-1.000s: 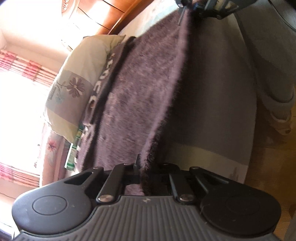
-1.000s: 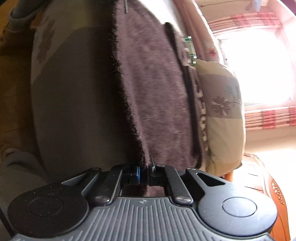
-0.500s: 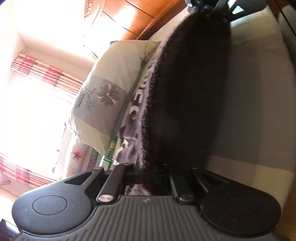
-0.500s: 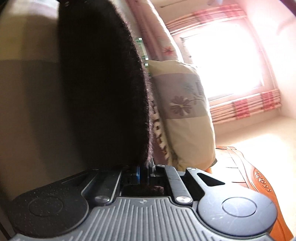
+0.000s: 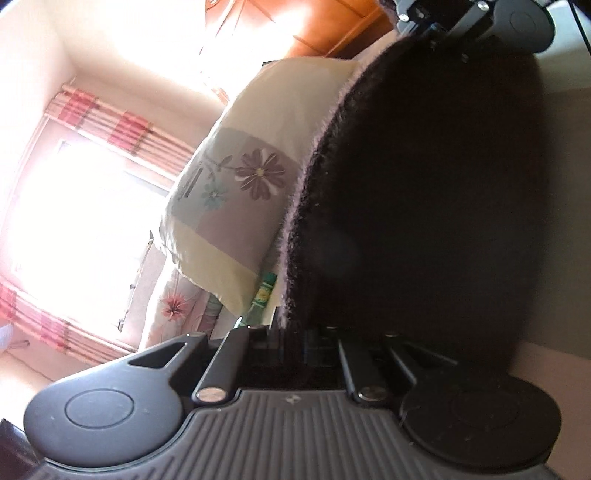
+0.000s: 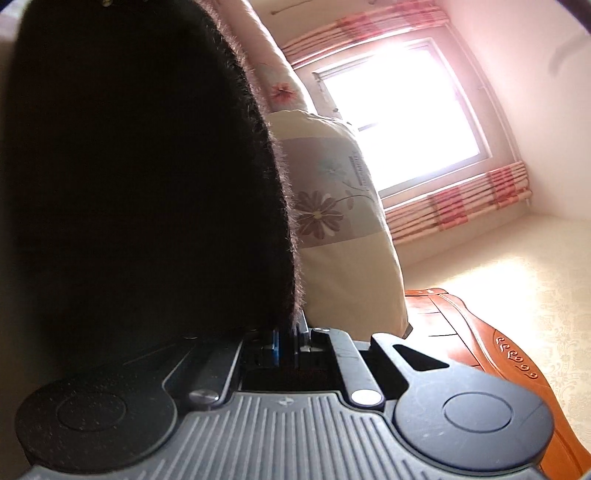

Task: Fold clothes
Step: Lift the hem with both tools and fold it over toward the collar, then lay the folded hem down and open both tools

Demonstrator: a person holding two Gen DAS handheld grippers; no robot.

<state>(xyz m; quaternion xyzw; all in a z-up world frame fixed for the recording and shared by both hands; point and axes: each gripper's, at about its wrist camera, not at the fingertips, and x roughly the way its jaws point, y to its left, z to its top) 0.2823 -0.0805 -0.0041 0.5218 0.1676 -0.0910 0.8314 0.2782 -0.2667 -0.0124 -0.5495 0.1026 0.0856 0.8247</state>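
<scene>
A dark fuzzy purple garment (image 5: pixel 413 206) hangs stretched between my two grippers, backlit and almost black; it also fills the left of the right wrist view (image 6: pixel 140 177). My left gripper (image 5: pixel 291 332) is shut on one edge of it. My right gripper (image 6: pixel 290 332) is shut on the other edge and also shows at the top of the left wrist view (image 5: pixel 436 29). The garment is lifted above the bed and hides most of it.
A cream pillow with a flower print (image 5: pixel 251 177) lies behind the garment, also in the right wrist view (image 6: pixel 340 221). A bright window with pink striped curtains (image 6: pixel 402 110) is beyond. A wooden headboard (image 6: pixel 498 350) is at the right. A green bottle (image 5: pixel 260 299) stands near the pillow.
Both grippers have lifted the garment's edge up off the bed and swung it toward the pillow; it now stands as a dark backlit sheet, hiding the rest of the garment.
</scene>
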